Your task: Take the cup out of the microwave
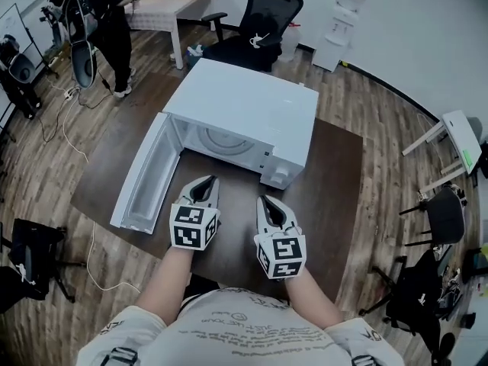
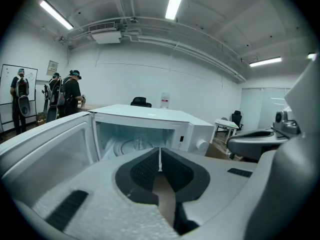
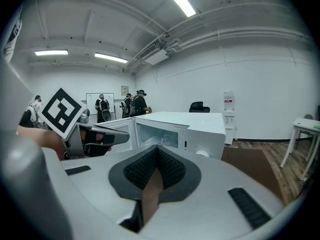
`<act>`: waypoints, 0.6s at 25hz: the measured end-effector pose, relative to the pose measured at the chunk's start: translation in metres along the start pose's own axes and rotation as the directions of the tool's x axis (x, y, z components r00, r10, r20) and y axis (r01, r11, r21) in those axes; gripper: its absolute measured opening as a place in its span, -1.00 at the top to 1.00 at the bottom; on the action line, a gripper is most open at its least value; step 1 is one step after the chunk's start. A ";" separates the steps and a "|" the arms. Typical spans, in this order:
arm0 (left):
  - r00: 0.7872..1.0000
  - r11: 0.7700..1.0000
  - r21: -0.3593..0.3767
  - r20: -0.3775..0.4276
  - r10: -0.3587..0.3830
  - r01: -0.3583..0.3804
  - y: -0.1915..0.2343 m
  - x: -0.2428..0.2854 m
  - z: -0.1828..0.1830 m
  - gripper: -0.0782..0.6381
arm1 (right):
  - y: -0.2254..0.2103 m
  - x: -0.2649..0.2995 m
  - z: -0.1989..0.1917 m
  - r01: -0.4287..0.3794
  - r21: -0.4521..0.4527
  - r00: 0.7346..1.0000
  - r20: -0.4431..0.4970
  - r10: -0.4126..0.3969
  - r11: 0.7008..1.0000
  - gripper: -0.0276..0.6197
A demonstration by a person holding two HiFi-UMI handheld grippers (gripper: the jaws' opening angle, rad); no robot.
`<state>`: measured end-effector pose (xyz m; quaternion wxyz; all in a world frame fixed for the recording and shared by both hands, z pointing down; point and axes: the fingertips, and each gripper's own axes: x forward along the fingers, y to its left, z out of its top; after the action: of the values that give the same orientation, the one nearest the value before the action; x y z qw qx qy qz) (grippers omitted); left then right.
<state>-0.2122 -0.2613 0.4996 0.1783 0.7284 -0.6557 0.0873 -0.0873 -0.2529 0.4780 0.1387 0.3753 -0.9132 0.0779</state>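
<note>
A white microwave (image 1: 244, 109) stands on a dark brown table (image 1: 335, 181), its door (image 1: 145, 178) swung open to the left. In the left gripper view a small clear cup (image 2: 138, 144) shows on the turntable inside the microwave (image 2: 150, 126). My left gripper (image 1: 204, 183) is shut and empty, just in front of the open cavity. My right gripper (image 1: 264, 201) is beside it, below the control panel, its jaws together with nothing between them. The right gripper view shows the microwave (image 3: 185, 129) ahead and the left gripper (image 3: 95, 136) at the left.
A black office chair (image 1: 263, 21) and a water dispenser (image 1: 339, 21) stand behind the table. People stand at the far left (image 1: 107, 14) by a desk (image 1: 171, 2). A small white table (image 1: 461, 139) is at the right. Cables lie on the wood floor (image 1: 69, 136).
</note>
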 end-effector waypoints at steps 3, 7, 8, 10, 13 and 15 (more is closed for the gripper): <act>0.999 0.999 -0.017 -0.008 -0.045 0.045 0.023 0.024 -0.002 0.74 | -0.004 0.007 -0.004 0.054 0.004 0.998 -0.041 -0.054 0.999 0.87; 0.995 0.995 -0.020 -0.010 -0.096 0.095 0.046 0.060 -0.005 0.74 | -0.009 0.010 -0.006 0.131 -0.033 0.989 -0.072 -0.133 0.991 0.87; 0.994 0.994 -0.019 -0.016 -0.110 0.109 0.050 0.068 -0.007 0.74 | -0.010 0.010 -0.005 0.151 -0.038 0.985 -0.076 -0.154 0.988 0.87; 0.989 0.990 -0.015 -0.038 -0.140 0.139 0.056 0.085 -0.012 0.69 | -0.013 0.010 -0.006 0.198 -0.046 0.976 -0.082 -0.201 0.979 0.87; 0.983 0.984 -0.007 -0.055 -0.178 0.178 0.062 0.108 -0.020 0.56 | -0.023 0.007 -0.010 0.270 -0.049 0.958 -0.088 -0.273 0.962 0.87; 0.980 0.981 0.012 -0.057 -0.191 0.192 0.064 0.125 -0.022 0.53 | -0.031 0.005 -0.013 0.308 -0.035 0.946 -0.097 -0.310 0.951 0.87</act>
<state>-0.2578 -0.3731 0.5741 0.1976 0.7869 -0.5766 0.0959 -0.0669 -0.2752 0.4929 0.1991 0.5079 -0.8355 0.0653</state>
